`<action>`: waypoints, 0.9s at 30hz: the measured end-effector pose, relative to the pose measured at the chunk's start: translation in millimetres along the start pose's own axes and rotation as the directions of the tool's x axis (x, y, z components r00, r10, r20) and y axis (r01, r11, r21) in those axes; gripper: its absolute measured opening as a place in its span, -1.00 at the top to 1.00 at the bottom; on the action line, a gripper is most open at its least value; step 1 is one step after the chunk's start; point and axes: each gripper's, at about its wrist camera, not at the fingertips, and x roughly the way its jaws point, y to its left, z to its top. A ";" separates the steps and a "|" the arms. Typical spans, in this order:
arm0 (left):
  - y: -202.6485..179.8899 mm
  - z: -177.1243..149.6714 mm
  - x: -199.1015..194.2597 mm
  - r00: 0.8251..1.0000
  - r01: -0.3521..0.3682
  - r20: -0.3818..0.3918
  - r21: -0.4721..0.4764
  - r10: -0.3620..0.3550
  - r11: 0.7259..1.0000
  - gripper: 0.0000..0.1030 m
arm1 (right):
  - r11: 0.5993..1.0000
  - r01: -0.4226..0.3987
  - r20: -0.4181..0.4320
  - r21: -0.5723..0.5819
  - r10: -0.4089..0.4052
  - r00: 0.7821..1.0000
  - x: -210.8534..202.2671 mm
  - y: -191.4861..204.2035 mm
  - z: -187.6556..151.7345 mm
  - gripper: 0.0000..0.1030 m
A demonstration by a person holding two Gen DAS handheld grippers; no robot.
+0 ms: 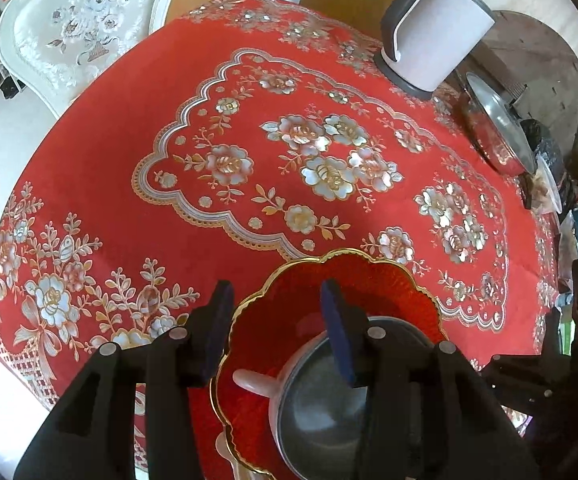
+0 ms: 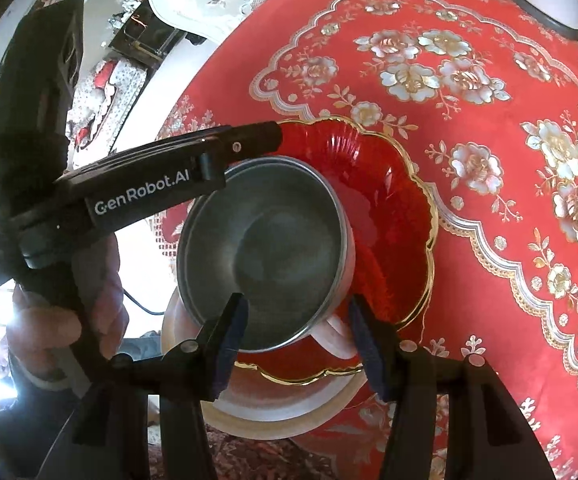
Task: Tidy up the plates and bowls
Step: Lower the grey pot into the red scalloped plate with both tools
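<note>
A red scalloped plate [image 1: 389,288] [image 2: 393,208] with a gold rim lies on the red floral tablecloth [image 1: 289,100]. A steel bowl [image 1: 321,412] [image 2: 265,248] with a pink outside and pink handles stands in it. Under the red plate lies a cream plate [image 2: 273,408]. My left gripper [image 1: 279,320] [image 2: 249,144] is open and straddles the red plate's rim, one finger outside it and one above the bowl. My right gripper [image 2: 299,344] is open at the bowl's near side, with a pink handle [image 2: 333,336] between its fingers.
A white and grey container [image 1: 437,36] stands at the table's far side. Beside it, to the right, are a steel pan with a lid [image 1: 501,136] and other clutter. A white upholstered chair [image 1: 85,20] stands beyond the far left edge. A hand [image 2: 49,320] holds the left gripper.
</note>
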 end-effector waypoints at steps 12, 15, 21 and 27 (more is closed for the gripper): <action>-5.9 -7.5 -16.9 0.997 -0.051 0.064 0.008 0.050 0.999 0.17 | 1.000 0.006 0.056 -0.016 -0.005 0.998 -10.7 5.0 -2.3 -0.08; -3.3 -10.0 -21.0 0.996 -0.041 0.073 -0.018 0.043 0.999 0.16 | 1.000 0.003 0.067 -0.010 -0.002 0.998 -11.4 4.5 -1.6 -0.08; 1.9 -15.1 -34.1 0.994 -0.034 0.097 -0.063 0.040 0.997 0.17 | 1.000 0.004 0.089 -0.021 -0.002 0.996 -19.5 7.7 -3.3 -0.08; -3.0 -38.5 -59.9 0.984 -0.109 0.132 -0.112 0.123 0.988 0.17 | 0.997 0.066 0.161 -0.039 -0.058 0.985 -40.7 11.0 -15.6 -0.09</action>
